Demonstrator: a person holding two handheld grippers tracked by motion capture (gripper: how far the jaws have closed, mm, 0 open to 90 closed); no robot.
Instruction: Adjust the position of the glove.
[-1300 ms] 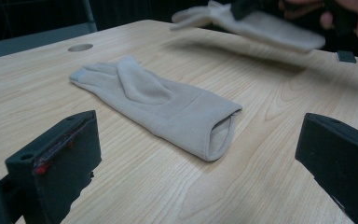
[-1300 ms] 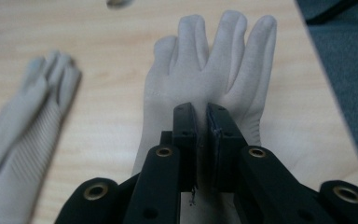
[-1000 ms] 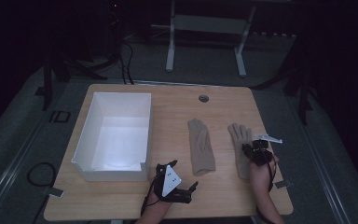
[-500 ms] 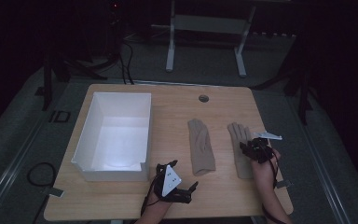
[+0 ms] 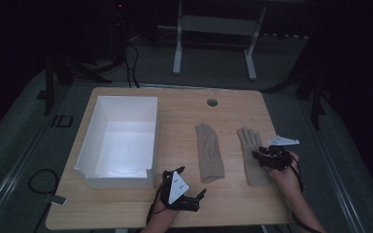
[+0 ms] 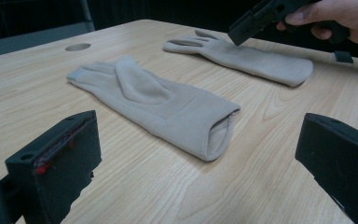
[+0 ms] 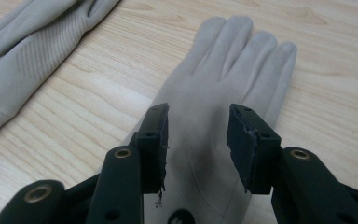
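The high view looks forward and down from above the person's side onto the whole pale wooden table point(image 5: 184, 104), from far off. The left gripper view sits low near the tabletop, just behind its own wide-apart black jaws, facing level across the wood at the nearer beige fabric glove point(image 6: 154, 105). The right gripper view looks steeply down, close above the farther beige fabric glove point(image 7: 223, 93), which lies directly beyond its jaws. All three views share the two gloves; the left gripper view also catches the right gripper point(image 6: 242, 32).
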